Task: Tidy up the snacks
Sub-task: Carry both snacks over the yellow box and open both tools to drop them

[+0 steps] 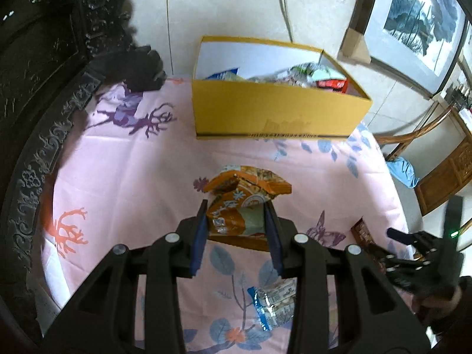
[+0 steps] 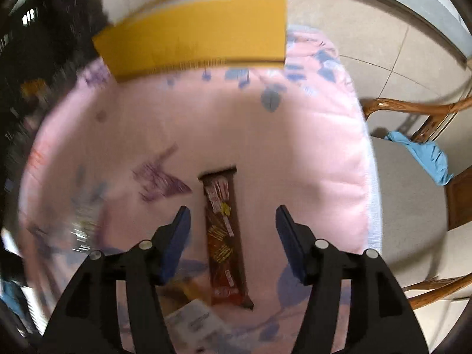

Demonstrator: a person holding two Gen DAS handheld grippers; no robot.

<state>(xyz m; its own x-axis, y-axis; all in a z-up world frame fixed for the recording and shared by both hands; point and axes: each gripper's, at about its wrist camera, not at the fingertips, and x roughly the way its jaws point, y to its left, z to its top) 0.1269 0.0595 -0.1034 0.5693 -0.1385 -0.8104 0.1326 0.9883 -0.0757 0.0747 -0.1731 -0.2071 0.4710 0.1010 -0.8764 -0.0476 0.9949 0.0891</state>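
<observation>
My left gripper [image 1: 236, 208] is shut on an orange snack packet [image 1: 236, 212], held above a second orange packet [image 1: 259, 181] that lies on the pink tablecloth [image 1: 132, 177]. A yellow cardboard box [image 1: 277, 109] with several snacks inside stands at the table's far side. My right gripper [image 2: 233, 214] is open above a long brown chocolate bar [image 2: 225, 236], which lies between the fingers; contact cannot be told. The box also shows in the right wrist view [image 2: 200, 41], blurred. The right gripper shows at the right edge of the left wrist view [image 1: 413, 253].
A blue-and-silver snack packet [image 1: 274, 303] lies near the front of the table. A dark carved furniture piece [image 1: 44, 73] stands left. A wooden chair [image 2: 413, 191] with a blue cloth [image 2: 424, 156] stands right. A framed picture [image 1: 413, 23] leans at the far right.
</observation>
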